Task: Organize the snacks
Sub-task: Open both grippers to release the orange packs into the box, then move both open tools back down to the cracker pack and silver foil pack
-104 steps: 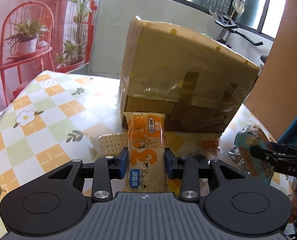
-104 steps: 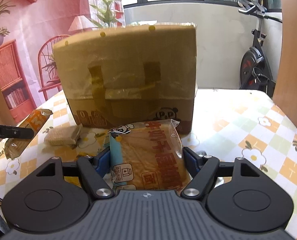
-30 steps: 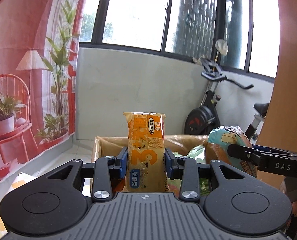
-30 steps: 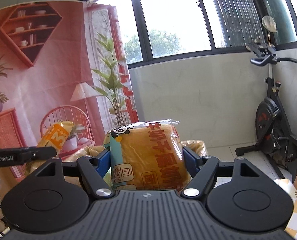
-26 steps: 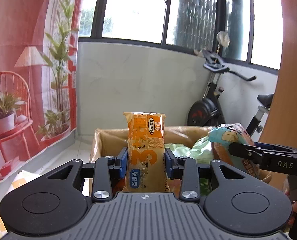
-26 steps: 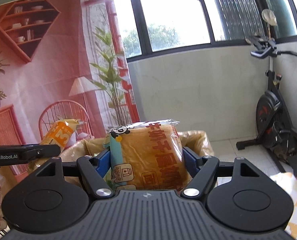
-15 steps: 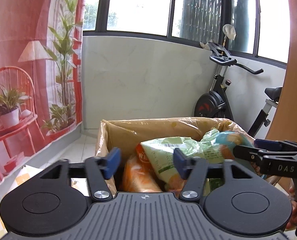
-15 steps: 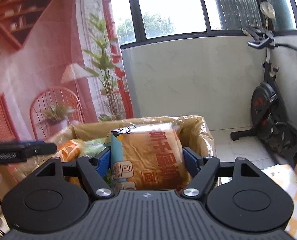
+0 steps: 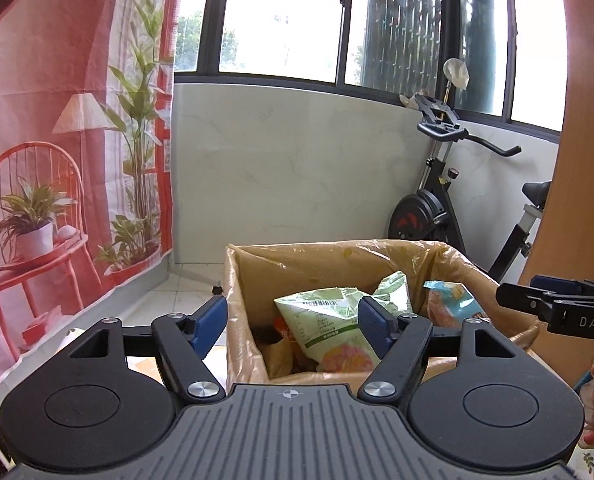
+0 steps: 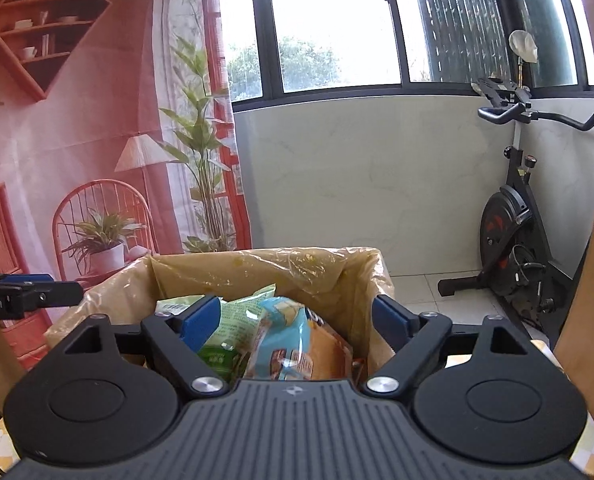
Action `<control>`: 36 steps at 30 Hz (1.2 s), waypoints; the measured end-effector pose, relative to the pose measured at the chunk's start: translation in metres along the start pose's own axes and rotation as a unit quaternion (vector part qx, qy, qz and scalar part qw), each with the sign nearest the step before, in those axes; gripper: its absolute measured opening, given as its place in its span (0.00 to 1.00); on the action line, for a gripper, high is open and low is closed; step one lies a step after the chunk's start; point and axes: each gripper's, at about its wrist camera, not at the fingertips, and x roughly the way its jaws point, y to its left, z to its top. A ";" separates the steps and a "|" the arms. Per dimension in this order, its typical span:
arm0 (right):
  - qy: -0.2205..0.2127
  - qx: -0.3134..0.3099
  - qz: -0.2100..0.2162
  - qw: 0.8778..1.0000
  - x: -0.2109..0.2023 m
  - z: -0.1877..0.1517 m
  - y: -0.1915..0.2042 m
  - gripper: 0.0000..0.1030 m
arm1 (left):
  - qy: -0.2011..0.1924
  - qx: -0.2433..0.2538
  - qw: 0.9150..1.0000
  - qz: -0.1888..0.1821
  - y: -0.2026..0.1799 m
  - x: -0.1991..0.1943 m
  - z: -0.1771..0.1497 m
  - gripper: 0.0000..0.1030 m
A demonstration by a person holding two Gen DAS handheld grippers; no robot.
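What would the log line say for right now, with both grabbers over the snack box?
left gripper: open, empty, just opened | right gripper: open, empty, just opened | cardboard box: holds green snack bag, blue-and-orange snack pack

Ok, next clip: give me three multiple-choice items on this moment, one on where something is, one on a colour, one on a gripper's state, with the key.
1. Where does the green snack bag lie?
A. inside the lined cardboard box
B. on the floor beside the exercise bike
C. between the left gripper's fingers

2. What colour are the pads on the right gripper?
A. red
B. blue
C. white

3. How do the left gripper's jaws stand?
A. shut on an orange bar
B. shut on the box's rim
C. open, with nothing held

Key: 1 A, the bag sits among other packets within the box's walls. 2 B, the pads at the finger ends are blue. 3 C, the jaws have just been opening and stand apart above the box, pressing on nothing.
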 end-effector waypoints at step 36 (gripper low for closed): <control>0.067 -0.030 -0.028 0.997 -0.063 -0.125 -0.020 0.80 | 0.039 -0.034 0.997 0.062 0.031 -0.045 -0.090 0.84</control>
